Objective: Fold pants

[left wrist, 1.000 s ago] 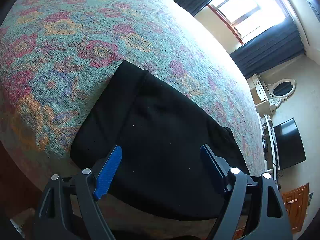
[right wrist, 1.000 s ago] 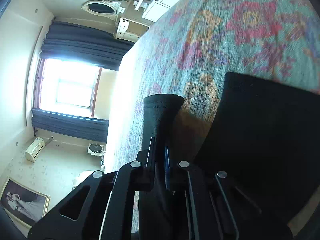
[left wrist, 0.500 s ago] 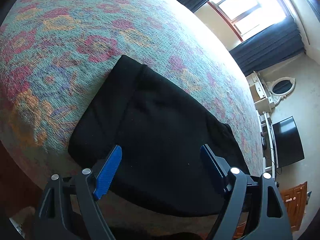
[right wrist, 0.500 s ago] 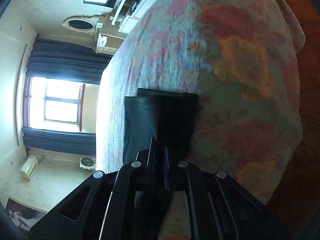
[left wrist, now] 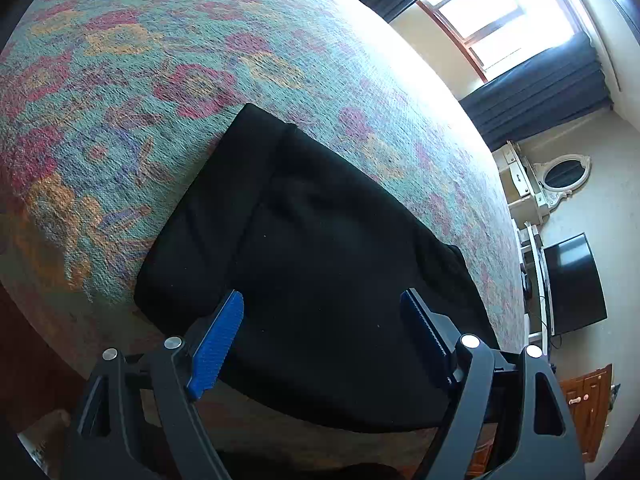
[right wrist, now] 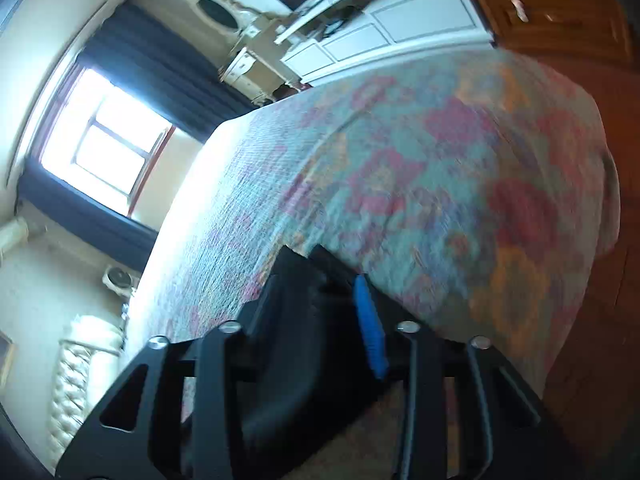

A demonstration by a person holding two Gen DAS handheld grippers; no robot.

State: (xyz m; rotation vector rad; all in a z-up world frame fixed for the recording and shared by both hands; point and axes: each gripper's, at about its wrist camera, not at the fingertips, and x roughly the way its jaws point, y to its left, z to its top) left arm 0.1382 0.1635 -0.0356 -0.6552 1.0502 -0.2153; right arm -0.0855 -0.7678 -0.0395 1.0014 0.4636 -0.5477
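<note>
The black pants lie folded in a flat rectangle on the flowered bedspread, near the bed's front edge. My left gripper is open, its blue pads spread wide just above the near part of the pants, holding nothing. In the right wrist view, my right gripper is open, with one blue pad showing, and a corner of the pants lies between and under its fingers. This view is motion blurred.
The bedspread covers the bed and drops off at the right edge. A window with dark curtains, a white dresser, a black TV and a wooden cabinet stand around the room.
My right gripper was shut on a fold of the pants; it has let go and opened, and swung over the bed. My left gripper stayed open, nearly still.
</note>
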